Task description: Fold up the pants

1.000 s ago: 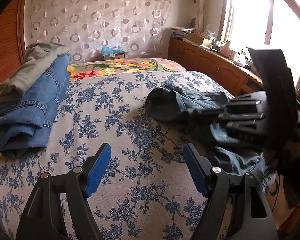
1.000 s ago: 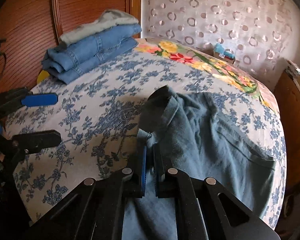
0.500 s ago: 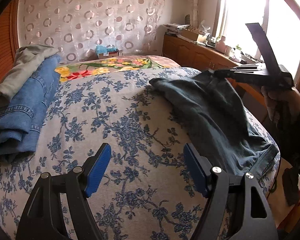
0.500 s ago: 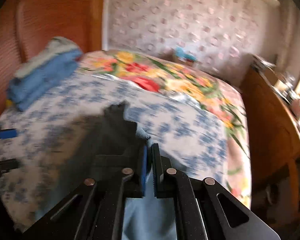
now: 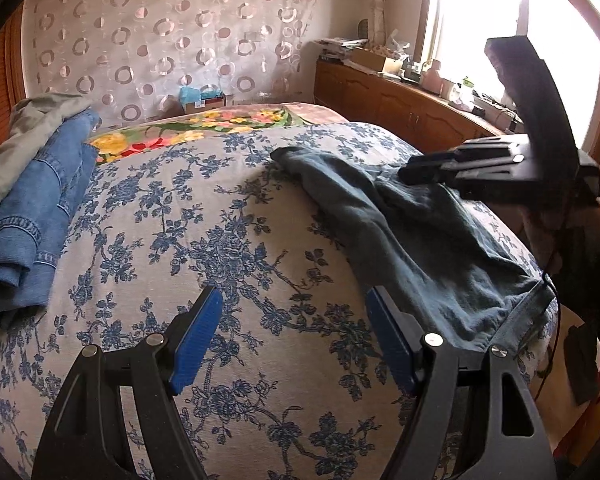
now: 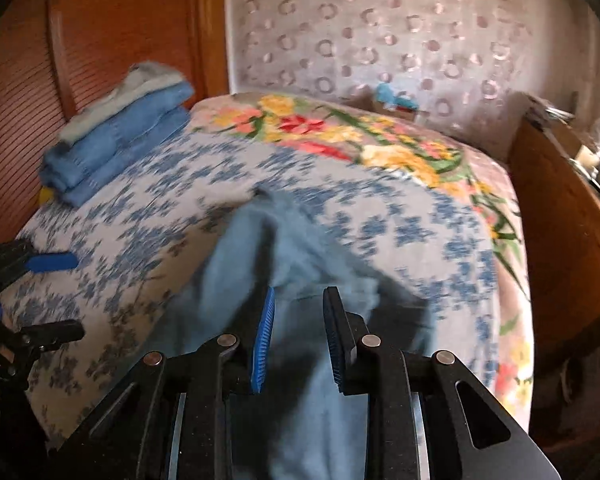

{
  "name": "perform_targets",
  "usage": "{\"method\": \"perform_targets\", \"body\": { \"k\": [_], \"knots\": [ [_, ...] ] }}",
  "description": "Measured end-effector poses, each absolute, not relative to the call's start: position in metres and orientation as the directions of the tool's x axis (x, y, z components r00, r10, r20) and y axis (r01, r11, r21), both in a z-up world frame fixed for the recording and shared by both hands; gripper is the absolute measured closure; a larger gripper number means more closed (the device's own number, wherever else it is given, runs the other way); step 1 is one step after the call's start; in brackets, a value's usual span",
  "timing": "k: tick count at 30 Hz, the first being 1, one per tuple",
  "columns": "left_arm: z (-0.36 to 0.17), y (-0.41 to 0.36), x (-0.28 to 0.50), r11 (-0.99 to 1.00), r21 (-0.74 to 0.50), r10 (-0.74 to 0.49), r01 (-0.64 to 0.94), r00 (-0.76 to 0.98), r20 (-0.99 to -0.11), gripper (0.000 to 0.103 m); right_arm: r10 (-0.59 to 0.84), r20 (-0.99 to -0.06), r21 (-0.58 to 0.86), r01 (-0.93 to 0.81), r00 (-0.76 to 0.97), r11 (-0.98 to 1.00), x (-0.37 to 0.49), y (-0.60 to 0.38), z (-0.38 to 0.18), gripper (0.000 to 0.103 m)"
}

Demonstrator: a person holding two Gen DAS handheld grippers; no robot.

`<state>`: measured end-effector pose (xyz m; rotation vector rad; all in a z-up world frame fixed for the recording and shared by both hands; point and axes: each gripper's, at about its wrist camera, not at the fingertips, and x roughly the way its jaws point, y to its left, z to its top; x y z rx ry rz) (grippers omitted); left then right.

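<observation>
Dark teal pants [image 5: 404, 236] lie stretched along the right side of the bed, one end toward the far middle, the hem near the front right edge. My left gripper [image 5: 294, 308] hovers open over the flowered bedspread [image 5: 204, 240], just left of the pants and holding nothing. My right gripper [image 6: 300, 306] hangs over the pants [image 6: 256, 248] with its jaws opening; the cloth lies below the gap and the pads do not press on it. From the left wrist view the right gripper [image 5: 410, 170] sits above the pants' far part.
A stack of folded blue jeans [image 5: 40, 208] with a grey garment on top sits at the bed's left by the wooden headboard [image 6: 100, 32]. A bright floral blanket [image 6: 340, 136] covers the far end. A wooden cabinet [image 5: 400, 108] runs along the right, under a window.
The right gripper carried the bunched pants end away to the far right, spreading the pants out flat, then its jaws parted and let go of the cloth. The left gripper stayed open.
</observation>
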<state>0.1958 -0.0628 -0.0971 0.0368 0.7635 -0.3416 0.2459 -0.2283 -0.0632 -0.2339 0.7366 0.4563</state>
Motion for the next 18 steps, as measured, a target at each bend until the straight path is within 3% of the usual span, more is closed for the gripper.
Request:
{"method": "perform_targets", "body": {
  "k": [10, 11, 12, 18],
  "knots": [
    [-0.098, -0.063, 0.194, 0.947, -0.088, -0.284, 0.31, 0.67, -0.687, 0.027, 0.262, -0.75, -0.086, -0.481, 0.608, 0.872, 0.266, -0.227, -0.083, 0.077],
    [-0.098, -0.063, 0.194, 0.947, -0.088, -0.283, 0.31, 0.669, -0.687, 0.027, 0.259, -0.748, -0.093, -0.483, 0.612, 0.871, 0.265, -0.228, -0.083, 0.079],
    [-0.098, -0.063, 0.194, 0.947, -0.089, -0.283, 0.31, 0.669, -0.688, 0.027, 0.261, -0.74, -0.097, -0.482, 0.62, 0.871, 0.265, -0.23, -0.081, 0.097],
    [-0.099, -0.065, 0.194, 0.945, -0.092, -0.288, 0.313, 0.665, -0.69, 0.027, 0.25, -0.684, -0.107, -0.434, 0.685, 0.894, 0.26, -0.247, -0.06, 0.1]
  ]
}}
